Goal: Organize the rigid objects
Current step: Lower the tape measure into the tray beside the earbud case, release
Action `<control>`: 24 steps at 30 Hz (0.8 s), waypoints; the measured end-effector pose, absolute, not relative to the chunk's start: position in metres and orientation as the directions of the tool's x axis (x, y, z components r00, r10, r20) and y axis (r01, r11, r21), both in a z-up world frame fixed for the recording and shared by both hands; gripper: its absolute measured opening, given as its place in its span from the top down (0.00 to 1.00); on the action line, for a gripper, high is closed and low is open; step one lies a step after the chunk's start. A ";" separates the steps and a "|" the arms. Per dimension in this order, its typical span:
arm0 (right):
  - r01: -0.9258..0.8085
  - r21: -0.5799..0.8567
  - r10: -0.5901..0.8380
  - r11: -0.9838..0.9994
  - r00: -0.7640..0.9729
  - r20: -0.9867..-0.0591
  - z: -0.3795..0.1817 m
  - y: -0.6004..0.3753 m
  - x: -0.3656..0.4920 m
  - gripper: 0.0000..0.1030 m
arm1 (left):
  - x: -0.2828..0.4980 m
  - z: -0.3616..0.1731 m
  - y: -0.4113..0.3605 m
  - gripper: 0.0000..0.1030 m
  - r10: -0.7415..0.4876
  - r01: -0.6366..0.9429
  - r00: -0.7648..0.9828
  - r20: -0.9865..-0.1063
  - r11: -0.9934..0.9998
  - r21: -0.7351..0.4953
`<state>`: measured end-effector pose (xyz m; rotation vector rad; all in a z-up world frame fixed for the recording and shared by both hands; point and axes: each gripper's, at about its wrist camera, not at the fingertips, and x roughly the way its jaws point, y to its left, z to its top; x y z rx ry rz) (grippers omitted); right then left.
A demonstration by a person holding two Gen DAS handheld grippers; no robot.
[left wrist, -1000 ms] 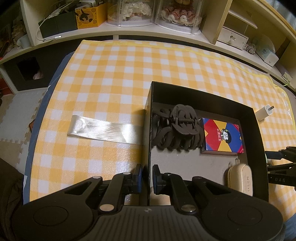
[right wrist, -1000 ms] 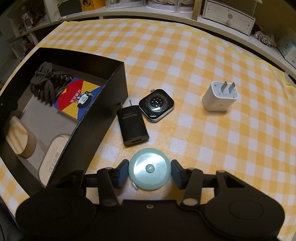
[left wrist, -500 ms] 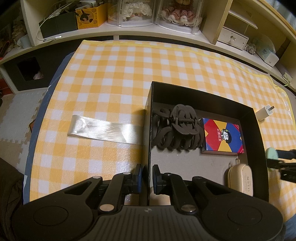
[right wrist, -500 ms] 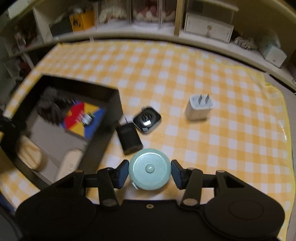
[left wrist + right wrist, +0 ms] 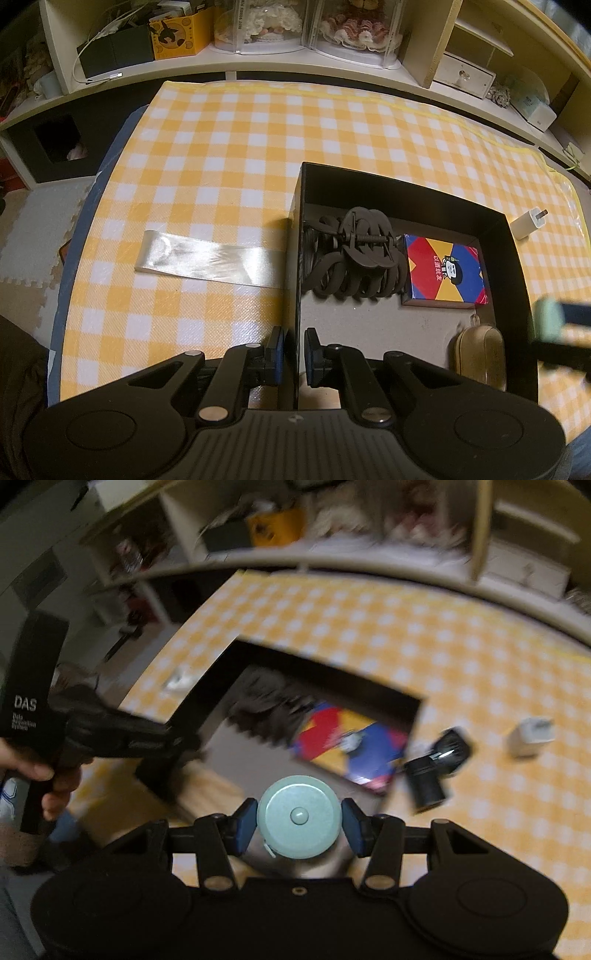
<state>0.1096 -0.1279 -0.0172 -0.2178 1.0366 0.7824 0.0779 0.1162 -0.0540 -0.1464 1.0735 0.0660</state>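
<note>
Left gripper (image 5: 294, 352) pinching box (image 5: 295, 258) wall at 6 o'clock. Right gripper (image 5: 299, 819) clamping round tape measure (image 5: 298, 816) above box, charger (image 5: 532, 735) at 3 o'clock.

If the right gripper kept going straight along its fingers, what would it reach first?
Probably the inside of the black box: the right gripper, shut on the round green tape measure, points at the box floor near the colourful card pack. The picture is blurred, so depth is uncertain.
</note>
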 end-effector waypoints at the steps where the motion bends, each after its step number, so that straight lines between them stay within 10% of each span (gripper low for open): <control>1: -0.675 0.190 0.467 0.713 0.255 -0.846 -0.021 -0.120 0.109 0.51 | 0.078 -0.054 0.117 0.89 -0.018 -0.125 0.477 -0.879 0.988 -0.088; 24: -0.655 0.163 0.401 0.738 0.231 -0.886 -0.041 -0.093 0.110 0.43 | 0.078 -0.055 0.118 0.88 -0.025 -0.126 0.479 -0.877 0.987 -0.097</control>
